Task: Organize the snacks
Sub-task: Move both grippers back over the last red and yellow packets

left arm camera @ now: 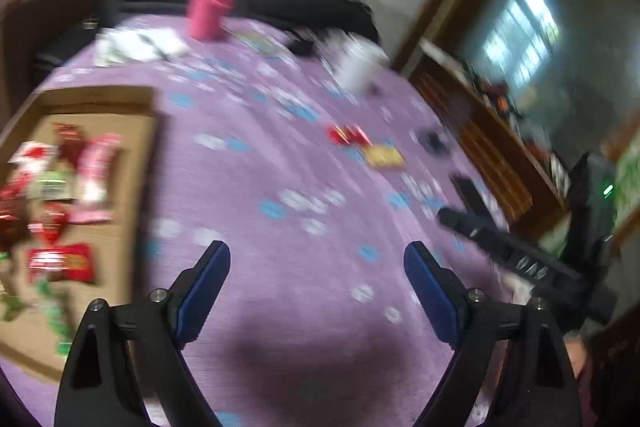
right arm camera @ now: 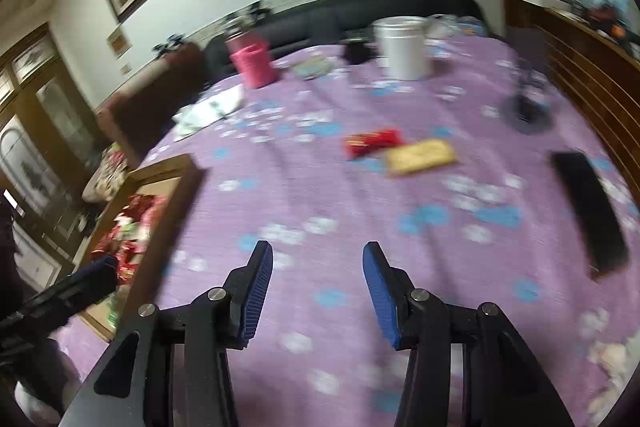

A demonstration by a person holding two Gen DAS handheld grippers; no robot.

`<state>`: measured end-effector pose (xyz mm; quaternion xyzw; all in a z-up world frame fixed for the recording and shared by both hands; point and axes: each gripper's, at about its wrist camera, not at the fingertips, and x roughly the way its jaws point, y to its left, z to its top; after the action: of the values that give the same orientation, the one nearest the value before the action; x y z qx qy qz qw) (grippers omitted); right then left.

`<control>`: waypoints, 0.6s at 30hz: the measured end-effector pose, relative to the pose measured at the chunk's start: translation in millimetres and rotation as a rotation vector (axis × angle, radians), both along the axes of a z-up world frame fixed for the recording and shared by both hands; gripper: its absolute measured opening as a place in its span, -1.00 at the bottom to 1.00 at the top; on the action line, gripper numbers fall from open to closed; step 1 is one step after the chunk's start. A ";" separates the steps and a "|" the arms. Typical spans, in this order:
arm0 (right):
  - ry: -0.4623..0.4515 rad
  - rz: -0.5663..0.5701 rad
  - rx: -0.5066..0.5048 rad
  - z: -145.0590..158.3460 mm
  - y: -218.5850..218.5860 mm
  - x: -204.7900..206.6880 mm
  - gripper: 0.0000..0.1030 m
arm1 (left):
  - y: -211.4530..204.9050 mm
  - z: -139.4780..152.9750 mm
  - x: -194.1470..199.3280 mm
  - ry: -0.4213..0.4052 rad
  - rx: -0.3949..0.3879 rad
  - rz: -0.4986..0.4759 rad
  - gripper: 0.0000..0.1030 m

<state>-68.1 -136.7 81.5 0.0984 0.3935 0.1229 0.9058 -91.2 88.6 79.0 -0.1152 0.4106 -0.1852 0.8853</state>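
Hovering above the purple tablecloth (right arm camera: pixel 320 187), the left gripper (left arm camera: pixel 316 259) and right gripper (right arm camera: pixel 318 259) are held apart and empty. Ahead, a red snack (right arm camera: pixel 372 141) and yellow snack (right arm camera: pixel 422 155) are seen touching; further snacks are held in the cardboard box (left arm camera: pixel 136 187) at left.

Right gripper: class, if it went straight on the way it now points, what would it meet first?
Probably bare purple tablecloth: the open right gripper points down at it. The red packet and yellow packet lie farther on; depth is unclear.

bare purple cloth (right arm camera: pixel 320 195) ahead, cardboard box (right arm camera: pixel 176 171) left, black remote (right arm camera: pixel 588 211) right
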 end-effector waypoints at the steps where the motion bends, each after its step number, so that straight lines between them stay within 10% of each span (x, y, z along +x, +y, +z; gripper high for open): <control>1: -0.002 -0.029 -0.006 -0.3 -15.6 -5.4 -0.02 | -15.1 -6.2 2.0 0.017 0.015 -0.031 0.71; 18: -0.031 -0.278 0.116 -18.6 -146.4 -83.7 -0.02 | -78.1 -65.4 22.0 0.103 0.192 -0.072 0.86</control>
<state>-151.8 -283.1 62.9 0.2021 0.3543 0.0202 0.9128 -69.2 10.5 13.6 -0.0242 0.4755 -0.1706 0.8627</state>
